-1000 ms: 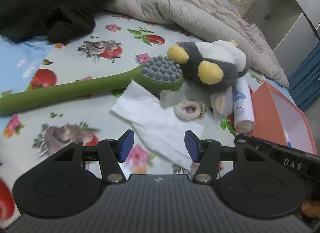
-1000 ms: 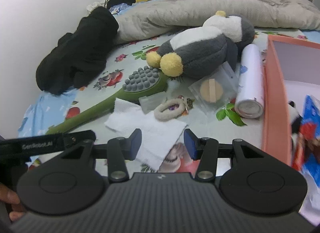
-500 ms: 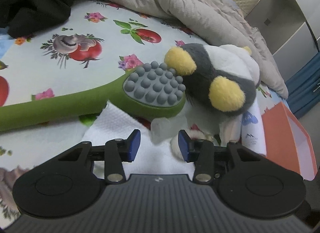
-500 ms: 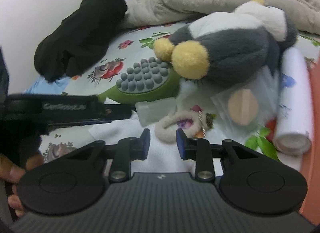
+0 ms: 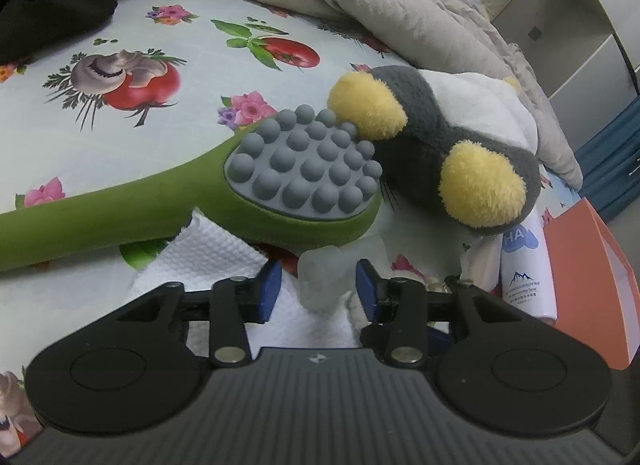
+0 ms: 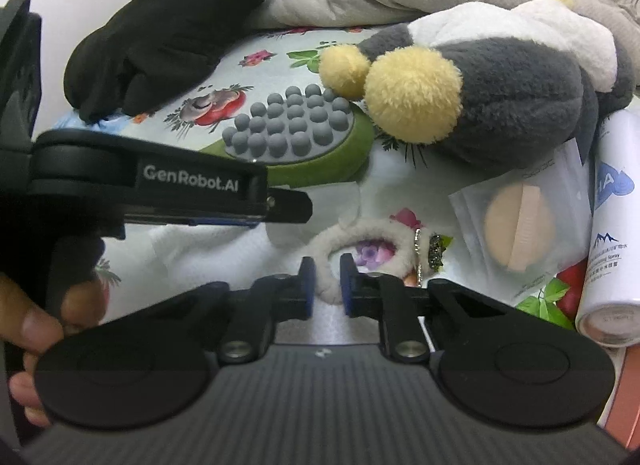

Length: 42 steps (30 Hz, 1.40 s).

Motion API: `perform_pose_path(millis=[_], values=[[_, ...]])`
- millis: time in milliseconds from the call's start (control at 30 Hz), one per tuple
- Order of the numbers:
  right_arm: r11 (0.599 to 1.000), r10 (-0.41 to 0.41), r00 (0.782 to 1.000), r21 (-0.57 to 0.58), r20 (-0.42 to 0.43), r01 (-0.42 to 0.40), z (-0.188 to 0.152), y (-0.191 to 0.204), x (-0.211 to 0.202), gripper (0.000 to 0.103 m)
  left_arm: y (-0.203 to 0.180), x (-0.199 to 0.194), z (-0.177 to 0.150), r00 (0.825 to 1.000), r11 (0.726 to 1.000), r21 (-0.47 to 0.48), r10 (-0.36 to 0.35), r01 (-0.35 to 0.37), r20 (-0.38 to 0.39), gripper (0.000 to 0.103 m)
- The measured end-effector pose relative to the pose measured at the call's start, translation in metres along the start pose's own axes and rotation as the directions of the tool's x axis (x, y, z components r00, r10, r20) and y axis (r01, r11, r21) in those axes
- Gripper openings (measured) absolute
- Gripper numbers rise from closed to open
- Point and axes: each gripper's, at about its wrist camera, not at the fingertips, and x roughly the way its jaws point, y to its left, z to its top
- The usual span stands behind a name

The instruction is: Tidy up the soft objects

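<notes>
Grippers: two | left gripper (image 5: 318, 285) closing around clear pouch (image 5: 334, 277) (untouched) | right gripper (image 6: 326, 285) closing, pinching scrunchie (image 6: 360, 241)

Even indoor light, fisheye-bent edges

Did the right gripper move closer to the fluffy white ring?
Yes. The right gripper came forward and down toward the fluffy ring, its jaws closing around the ring's near edge.

"GenRobot.AI" on the left gripper (image 6: 296, 207); "HA", "Spray" on the white bottle (image 6: 612, 233)
</notes>
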Motion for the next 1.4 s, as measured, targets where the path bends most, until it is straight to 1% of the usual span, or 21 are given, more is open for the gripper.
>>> perform_pose_path(millis=[100,200,300,533,600,800,967,1167,1400], values=[[1.000,-0.008,1.000,-0.012,-0.006,0.008,0.000,0.001,-0.004,0.009,-0.002,-0.001,0.000,1.000,1.000,-0.007,-0.004,0.004,0.000,0.028],[1.000,-0.006,1.000,-0.004,0.001,0.006,0.000,0.000,-0.011,0.008,-0.006,-0.008,-0.001,1.000,1.000,0.000,0.003,-0.003,0.011,0.025],[1.000,-0.012,1.000,0.002,0.010,0.012,0.000,0.000,-0.021,0.007,-0.010,-0.018,-0.004,1.000,1.000,0.000,-0.003,0.003,0.020,0.024],[1.000,-0.016,0.999,-0.008,0.038,0.016,-0.003,0.008,-0.054,0.007,-0.025,-0.052,-0.018,0.999,1.000,0.018,0.009,-0.010,0.034,0.023],[1.000,-0.020,0.999,-0.013,0.046,0.021,-0.006,0.011,-0.065,0.007,-0.029,-0.063,-0.023,0.999,0.999,0.027,0.033,-0.033,0.021,0.023],[1.000,-0.024,0.998,-0.014,0.065,0.025,-0.017,0.021,-0.101,0.006,-0.034,-0.102,-0.035,0.997,0.996,0.053,0.064,-0.066,0.043,0.023],[1.000,-0.020,0.996,-0.008,0.082,0.021,-0.027,0.029,-0.129,0.005,-0.034,-0.134,-0.049,0.996,0.997,0.039,0.069,-0.071,0.062,0.023],[1.000,-0.031,0.995,0.010,0.092,0.030,-0.043,0.037,-0.150,0.005,-0.035,-0.166,-0.074,0.995,0.997,0.032,0.062,-0.064,0.076,0.023],[0.997,-0.066,0.996,0.046,0.064,0.063,-0.073,0.042,-0.158,0.005,-0.028,-0.188,-0.108,0.997,0.998,0.035,0.056,-0.058,0.048,0.023]])
